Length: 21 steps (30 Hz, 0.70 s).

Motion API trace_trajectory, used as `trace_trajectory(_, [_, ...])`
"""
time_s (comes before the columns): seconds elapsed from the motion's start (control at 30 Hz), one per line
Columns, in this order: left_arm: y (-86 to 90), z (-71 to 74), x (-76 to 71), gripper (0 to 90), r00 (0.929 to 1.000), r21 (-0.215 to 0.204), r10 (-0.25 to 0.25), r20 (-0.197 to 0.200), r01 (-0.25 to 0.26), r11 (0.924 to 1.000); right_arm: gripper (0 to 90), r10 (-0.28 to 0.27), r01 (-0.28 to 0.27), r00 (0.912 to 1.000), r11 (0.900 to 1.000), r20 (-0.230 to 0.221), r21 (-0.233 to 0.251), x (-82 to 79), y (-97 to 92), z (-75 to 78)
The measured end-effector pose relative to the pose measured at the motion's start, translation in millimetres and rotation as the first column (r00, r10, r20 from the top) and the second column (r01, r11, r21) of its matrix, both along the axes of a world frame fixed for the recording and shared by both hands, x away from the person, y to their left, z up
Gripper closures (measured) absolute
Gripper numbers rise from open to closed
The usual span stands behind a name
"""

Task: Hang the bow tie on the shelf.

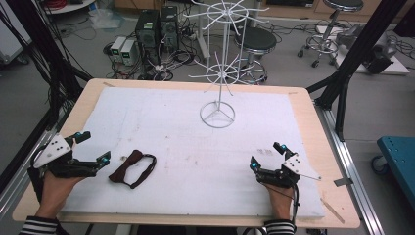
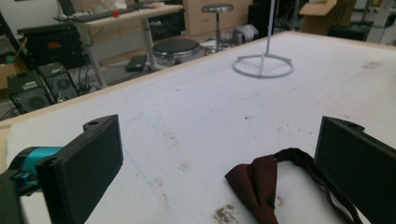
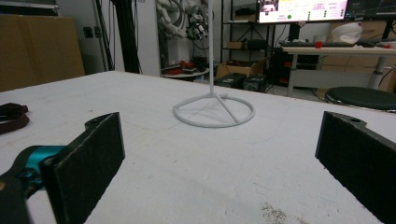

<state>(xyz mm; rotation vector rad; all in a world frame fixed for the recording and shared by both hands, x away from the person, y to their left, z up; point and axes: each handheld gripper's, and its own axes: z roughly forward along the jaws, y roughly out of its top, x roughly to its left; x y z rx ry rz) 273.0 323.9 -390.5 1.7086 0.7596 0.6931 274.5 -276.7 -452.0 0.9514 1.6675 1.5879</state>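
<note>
My left gripper (image 1: 90,147) rests low on the tabletop (image 1: 303,105) with its jaws spread wide and nothing between them, pointed at the dark red bow tie (image 1: 132,168) that lies flat on the white foam mat (image 1: 195,147) just to its right. I hold it that way because the bow tie looks like the thing to pick up: in the left gripper view the knot of the bow tie (image 2: 259,184) sits just ahead of the open jaws, nearer the right-hand one, and its thin strap (image 2: 308,170) loops away beside that jaw. Nothing touches the cloth yet.

My right gripper (image 1: 266,155) is well apart from the bow tie, at the near right of the mat, also wide open and empty. It faces the white wire stand (image 1: 219,73), whose ring base (image 3: 214,111) shows straight ahead in the right gripper view. I judge it waits there so it can take over or steady the bow tie near the stand once the left one brings it across.

The stand is at the far middle of the mat, upright, its hooks bare. The bow tie probably belongs on one of those hooks, by its strap loop. Being soft and limp, it will sag when lifted, so I would pinch the thick knot rather than the strap.
</note>
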Motion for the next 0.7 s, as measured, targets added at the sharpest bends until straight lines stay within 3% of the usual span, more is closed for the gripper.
trace_trajectory(0.03, [-1.6,4.6,1.1,1.7,0.9994,0.025,-0.011,-0.033,0.012,0.9996,0.6,-0.001,0.001,1.0,1.0,-0.001,0.001,-0.1,0.0,0.0])
trace_trajectory(0.27, [-7.6,17.5,3.6,1.7,0.9923,0.111,-0.046,-0.115,0.059,0.9921,0.6,-0.003,0.003,1.0,1.0,0.001,0.006,-0.7,-0.1,-0.2])
trace_trajectory(0.43, [-13.4,21.2,5.5,1.7,0.9871,0.179,-0.057,-0.149,0.084,0.9803,0.6,-0.003,0.003,1.0,1.0,0.006,0.007,-0.4,-0.4,-0.2])
trace_trajectory(0.5, [-14.1,21.3,5.9,1.7,0.9849,0.187,-0.061,-0.162,0.092,0.9781,0.6,-0.003,0.003,0.9999,1.0,0.011,0.007,-0.3,-0.7,-0.3])
trace_trajectory(0.53, [-15.2,21.0,6.6,1.7,0.9789,0.197,-0.066,-0.193,0.105,0.9748,0.6,-0.004,0.004,1.0,1.0,0.008,0.009,-0.7,-0.7,-0.3])
trace_trajectory(0.6, [-15.8,20.6,6.9,1.7,0.9764,0.199,-0.068,-0.205,0.11,0.9737,0.6,-0.005,0.004,1.0,0.9999,0.006,0.011,-0.9,-0.6,-0.3])
trace_trajectory(0.63, [-16.8,20.0,7.0,1.7,0.9715,0.218,-0.07,-0.226,0.121,0.9685,0.6,-0.005,0.005,1.0,0.9999,0.006,0.012,-0.9,-0.6,-0.3])
trace_trajectory(0.7, [-18.3,19.1,7.6,1.7,0.9684,0.232,-0.07,-0.239,0.126,0.9645,0.6,-0.004,0.004,1.0,0.9999,0.007,0.013,-0.8,-0.8,-0.4])
